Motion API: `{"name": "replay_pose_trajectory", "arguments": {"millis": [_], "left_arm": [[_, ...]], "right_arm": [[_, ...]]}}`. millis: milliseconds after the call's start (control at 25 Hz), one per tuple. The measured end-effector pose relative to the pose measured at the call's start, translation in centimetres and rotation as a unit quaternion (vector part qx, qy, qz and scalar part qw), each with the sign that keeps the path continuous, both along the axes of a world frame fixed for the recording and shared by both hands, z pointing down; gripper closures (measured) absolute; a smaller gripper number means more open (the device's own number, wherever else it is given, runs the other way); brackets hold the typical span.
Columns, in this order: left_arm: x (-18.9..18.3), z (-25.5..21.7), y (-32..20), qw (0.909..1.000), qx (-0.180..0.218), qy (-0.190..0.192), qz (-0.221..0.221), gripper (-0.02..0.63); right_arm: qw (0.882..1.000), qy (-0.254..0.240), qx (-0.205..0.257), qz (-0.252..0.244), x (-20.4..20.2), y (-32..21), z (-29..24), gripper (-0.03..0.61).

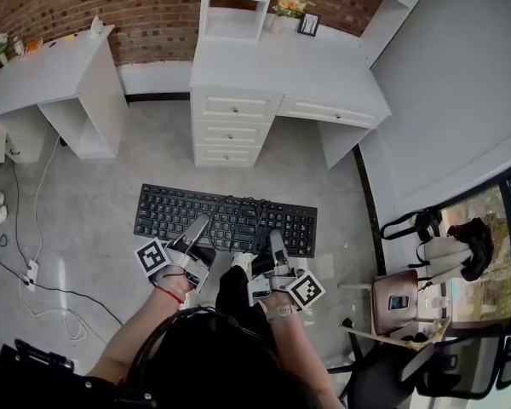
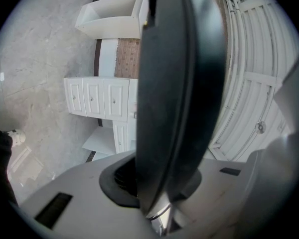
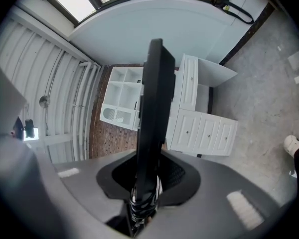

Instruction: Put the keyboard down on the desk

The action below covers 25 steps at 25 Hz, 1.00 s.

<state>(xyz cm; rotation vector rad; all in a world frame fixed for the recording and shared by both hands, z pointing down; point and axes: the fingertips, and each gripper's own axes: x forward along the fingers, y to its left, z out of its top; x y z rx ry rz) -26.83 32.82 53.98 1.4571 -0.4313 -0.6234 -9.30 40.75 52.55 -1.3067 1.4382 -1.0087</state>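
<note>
My left claw [image 1: 196,228] pinches the near edge of the black keyboard [image 1: 226,216] on its 9 o'clock side. My right claw [image 1: 275,244] pinches the same edge toward 3 o'clock, with the coiled cable [image 1: 249,210] just beside it. The keyboard hangs keys-up over the grey floor [image 1: 94,203], well apart from the white table [image 1: 324,71] at 12 o'clock.

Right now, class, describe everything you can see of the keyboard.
The keyboard is black, full-size, apparently plastic, with rows of keys and a number pad at its right end. Its dark cable lies looped over the keys. It is held roughly level above the grey floor, short of the white desk. The left gripper and right gripper each clamp its near edge.
</note>
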Motion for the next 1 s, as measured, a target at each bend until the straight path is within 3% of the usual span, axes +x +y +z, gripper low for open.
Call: {"name": "replay_pose_trajectory", "arguments": {"millis": [1000], "left_arm": [[12.0, -0.4, -17.8, 0.9987, 0.001, -0.024, -0.045, 0.555]], "right_arm": [[0.999, -0.01, -0.003, -0.051, 12.8, -19.5, 0.1, 0.494]]}}
